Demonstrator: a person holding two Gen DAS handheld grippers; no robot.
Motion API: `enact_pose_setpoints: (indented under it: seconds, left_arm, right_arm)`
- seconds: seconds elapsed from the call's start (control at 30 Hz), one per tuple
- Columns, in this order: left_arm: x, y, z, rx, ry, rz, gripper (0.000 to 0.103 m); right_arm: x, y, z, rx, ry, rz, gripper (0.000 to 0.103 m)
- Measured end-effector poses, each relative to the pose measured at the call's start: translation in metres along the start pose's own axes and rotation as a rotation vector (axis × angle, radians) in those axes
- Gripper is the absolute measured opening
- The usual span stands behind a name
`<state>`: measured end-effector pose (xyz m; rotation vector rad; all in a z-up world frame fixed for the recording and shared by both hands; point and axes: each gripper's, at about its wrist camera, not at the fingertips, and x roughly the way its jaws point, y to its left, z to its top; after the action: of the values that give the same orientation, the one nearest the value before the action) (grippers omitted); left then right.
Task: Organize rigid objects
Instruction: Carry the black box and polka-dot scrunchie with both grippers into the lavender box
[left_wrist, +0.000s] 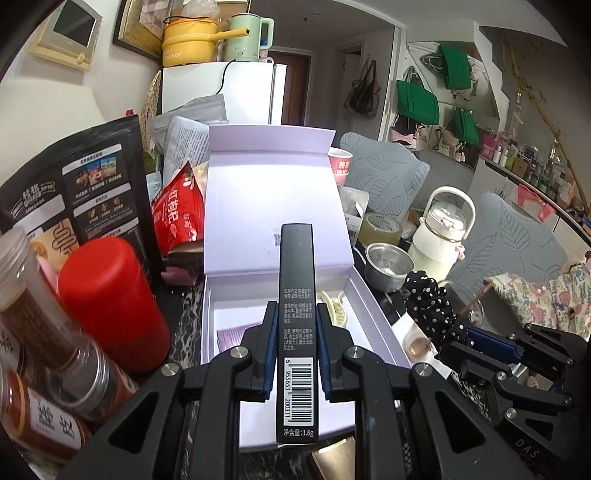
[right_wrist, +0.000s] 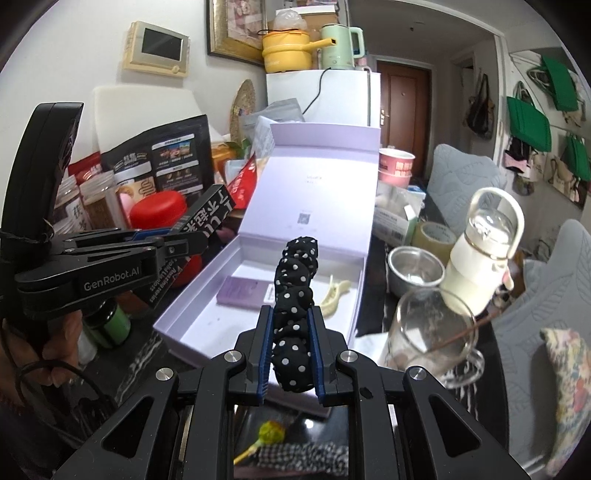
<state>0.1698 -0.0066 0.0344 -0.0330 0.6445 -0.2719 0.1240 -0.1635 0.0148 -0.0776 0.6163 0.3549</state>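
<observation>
left tool clamping black carton, over open lilac box

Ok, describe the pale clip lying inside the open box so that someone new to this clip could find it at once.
Start at the open lavender box with its lid standing up, in the middle of the crowded counter. On its white floor lie a flat purple packet and, to the right of that, the hair claw clip. It is cream, curved and toothed.

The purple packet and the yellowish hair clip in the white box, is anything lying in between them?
No. In the right wrist view, the box floor looks bare between the purple packet and hair clip, though the held polka-dot scrunchie hides part of it.
</observation>
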Motion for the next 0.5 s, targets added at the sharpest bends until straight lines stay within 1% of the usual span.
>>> enact_pose_setpoints:
  seconds: [0.33, 0.5]
  left_arm:
    - [0.024, 0.003, 0.031, -0.005, -0.042, 0.011, 0.019]
    - [0.039, 0.007, 0.042, 0.005, -0.038, 0.009, 0.019]
  right_arm:
    - [0.026, -0.014, 0.034, 0.004, -0.022, -0.02, 0.018]
    - [0.037, -0.019, 0.048, 0.001, -0.034, -0.022, 0.018]
